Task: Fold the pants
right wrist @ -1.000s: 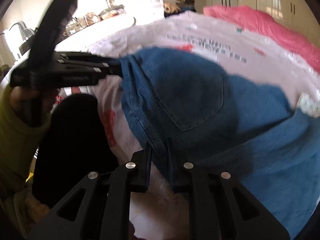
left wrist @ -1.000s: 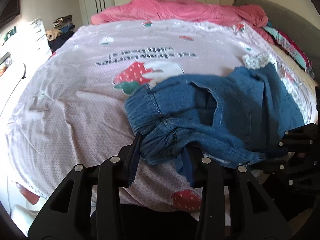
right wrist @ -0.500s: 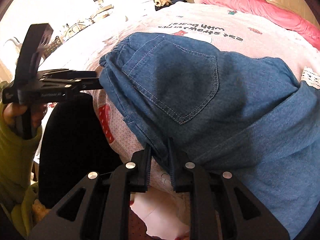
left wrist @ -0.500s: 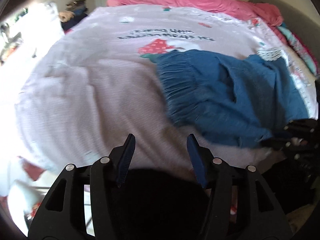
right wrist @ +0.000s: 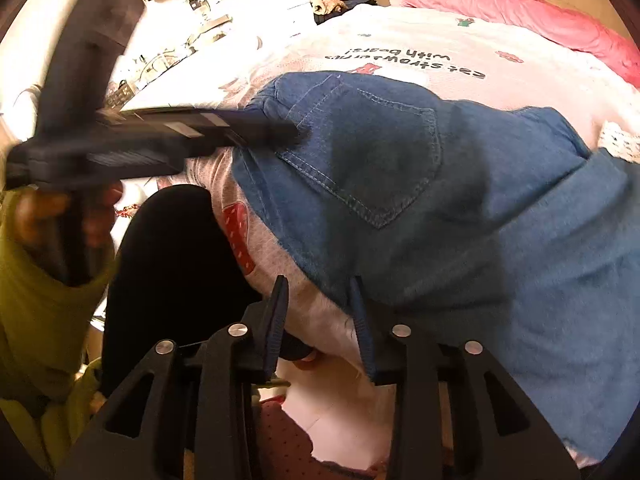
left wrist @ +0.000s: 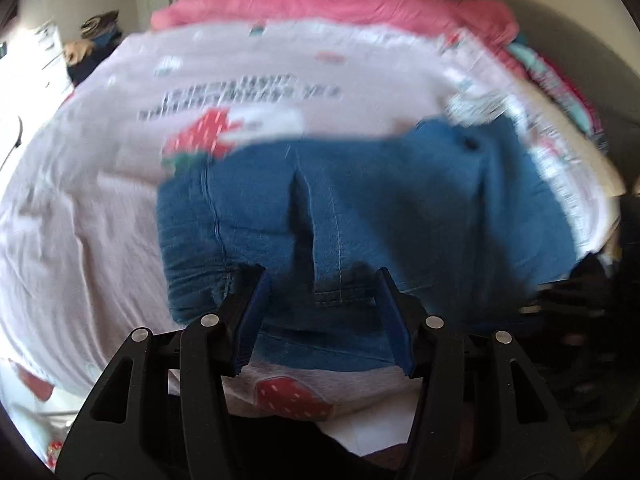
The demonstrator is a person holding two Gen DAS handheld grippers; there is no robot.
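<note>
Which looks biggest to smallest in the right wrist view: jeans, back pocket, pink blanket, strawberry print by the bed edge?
As they look in that view:
1. jeans
2. back pocket and pink blanket: alike in the frame; the blanket is far off, so unranked
3. strawberry print

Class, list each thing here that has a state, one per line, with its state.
Pants: lying on the bed, folded over, not pinched.
Left hand-held gripper: open above the pants.
Right hand-held gripper: jaws just opening, at the pants' edge.
Bedsheet: spread out.
</note>
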